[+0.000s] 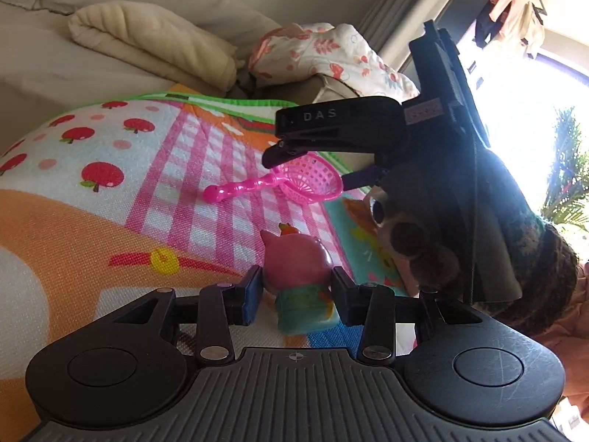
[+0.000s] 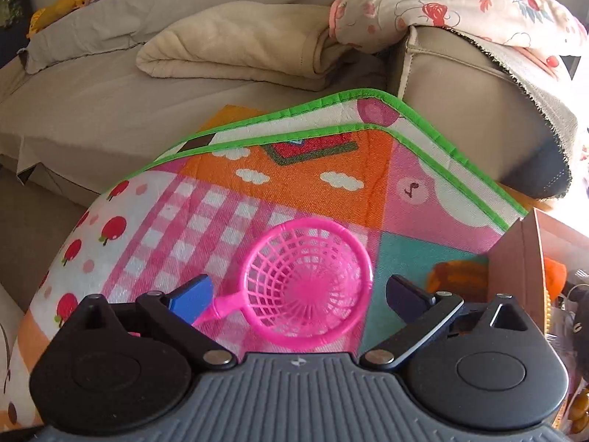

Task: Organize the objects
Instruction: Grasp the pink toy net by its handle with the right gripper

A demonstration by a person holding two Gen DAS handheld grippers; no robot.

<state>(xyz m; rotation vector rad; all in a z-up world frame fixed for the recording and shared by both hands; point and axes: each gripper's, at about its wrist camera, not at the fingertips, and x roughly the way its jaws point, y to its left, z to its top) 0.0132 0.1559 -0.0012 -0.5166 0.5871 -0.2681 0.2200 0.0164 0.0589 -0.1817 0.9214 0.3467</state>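
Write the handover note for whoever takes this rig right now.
Left gripper: shut on the pink figurine, at the play mat.
Right gripper: open, fingers either side of the pink toy sieve, which lies on the mat; not gripped yet.
Cardboard box with toys sits at the right edge of the right view.
Done: figurine gripped.
Left: grip the sieve, then stow both, probably in that box.

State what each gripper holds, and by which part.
Left gripper: jaws flank the pink pig toy at its neck; contact uncertain. Right gripper: open, holding nothing, over the pink strainer.
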